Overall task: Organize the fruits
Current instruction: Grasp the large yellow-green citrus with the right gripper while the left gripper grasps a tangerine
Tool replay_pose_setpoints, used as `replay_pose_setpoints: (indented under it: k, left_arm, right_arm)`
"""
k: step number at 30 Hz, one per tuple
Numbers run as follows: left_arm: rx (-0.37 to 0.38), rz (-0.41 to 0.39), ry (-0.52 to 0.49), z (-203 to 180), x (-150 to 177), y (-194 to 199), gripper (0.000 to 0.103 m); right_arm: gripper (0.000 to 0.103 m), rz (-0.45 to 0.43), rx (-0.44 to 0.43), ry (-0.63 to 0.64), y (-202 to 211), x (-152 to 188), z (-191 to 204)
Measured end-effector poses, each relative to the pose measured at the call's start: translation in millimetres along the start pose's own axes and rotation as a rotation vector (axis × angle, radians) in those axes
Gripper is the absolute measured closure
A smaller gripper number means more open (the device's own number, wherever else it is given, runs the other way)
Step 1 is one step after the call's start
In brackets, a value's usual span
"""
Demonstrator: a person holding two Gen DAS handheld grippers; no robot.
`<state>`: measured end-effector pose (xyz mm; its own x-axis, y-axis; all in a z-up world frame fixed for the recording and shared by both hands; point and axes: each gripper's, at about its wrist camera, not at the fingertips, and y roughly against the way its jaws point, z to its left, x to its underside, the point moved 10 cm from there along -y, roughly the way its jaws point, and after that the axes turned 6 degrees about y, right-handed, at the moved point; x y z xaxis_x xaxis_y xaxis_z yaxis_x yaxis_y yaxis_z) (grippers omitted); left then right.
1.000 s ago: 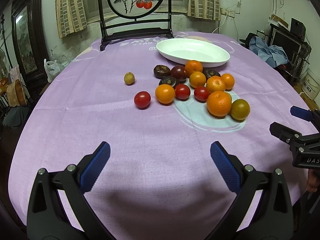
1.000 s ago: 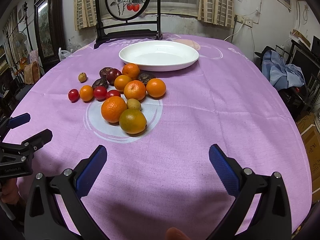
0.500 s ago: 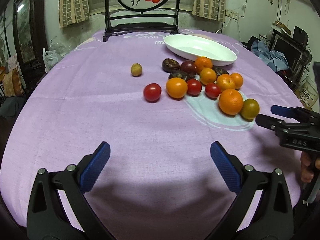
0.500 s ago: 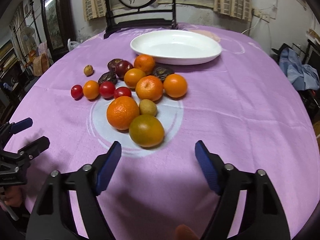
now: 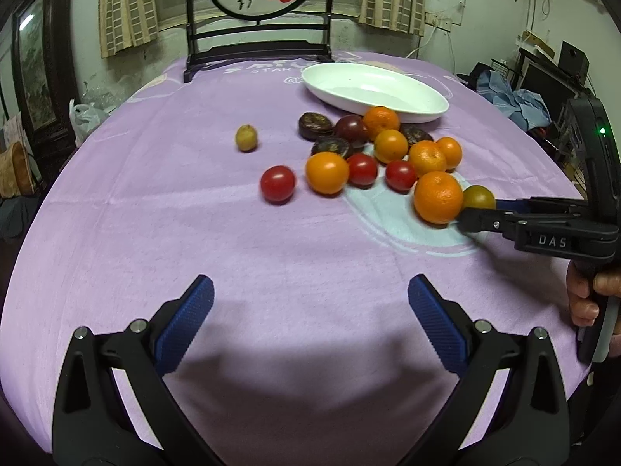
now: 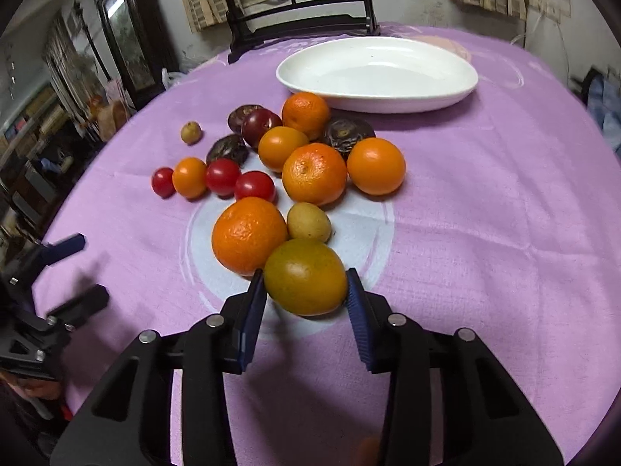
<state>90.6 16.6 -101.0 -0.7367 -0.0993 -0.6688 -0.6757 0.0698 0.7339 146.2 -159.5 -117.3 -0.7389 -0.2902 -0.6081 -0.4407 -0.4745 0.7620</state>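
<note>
Right gripper (image 6: 306,291) fingers (image 6: 254,303) just been closing, blue pads now pressing either side of greenish-orange citrus (image 6: 305,276) at its widest girth. Large orange (image 6: 248,235) touching left finger; small yellow fruit (image 6: 308,221) just beyond. Fruit likely firm, light, round; may roll. Left gripper (image 5: 310,326) spread wide, nothing between. White dish (image 6: 378,73) well beyond.

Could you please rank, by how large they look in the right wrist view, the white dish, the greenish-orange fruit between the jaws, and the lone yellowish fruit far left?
1. white dish
2. greenish-orange fruit, though nearness to the camera enlarges it
3. lone yellowish fruit
</note>
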Motion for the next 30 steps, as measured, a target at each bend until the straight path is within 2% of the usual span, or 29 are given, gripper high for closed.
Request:
replay_pose_setpoints:
  k: [5, 6, 9, 11, 18, 23, 30]
  left_arm:
    - [0.115, 0.015, -0.017, -36, -13, -13, 0.003]
    - [0.133, 0.017, -0.024, -44, -17, -17, 0.005]
    - [0.163, 0.050, -0.058, -72, -25, -36, 0.020]
    - [0.167, 0.071, -0.075, -83, -27, -46, 0.032]
    - [0.183, 0.110, -0.115, -112, -33, -65, 0.037]
    - [0.178, 0.149, -0.115, -116, -29, -77, 0.053]
    - [0.179, 0.153, -0.109, -113, -29, -78, 0.057]
  right_arm:
    - [0.062, -0.105, -0.075, -0.107, 20, -5, -15]
    - [0.062, -0.115, -0.084, -0.124, 22, -5, -18]
    - [0.062, -0.128, -0.104, -0.162, 26, -5, -24]
    - [0.062, -0.131, -0.109, -0.171, 27, -5, -26]
    - [0.062, -0.146, -0.102, -0.165, 31, -5, -27]
    - [0.062, -0.149, -0.101, -0.167, 33, -4, -29]
    - [0.062, -0.145, -0.089, -0.166, 32, -4, -31]
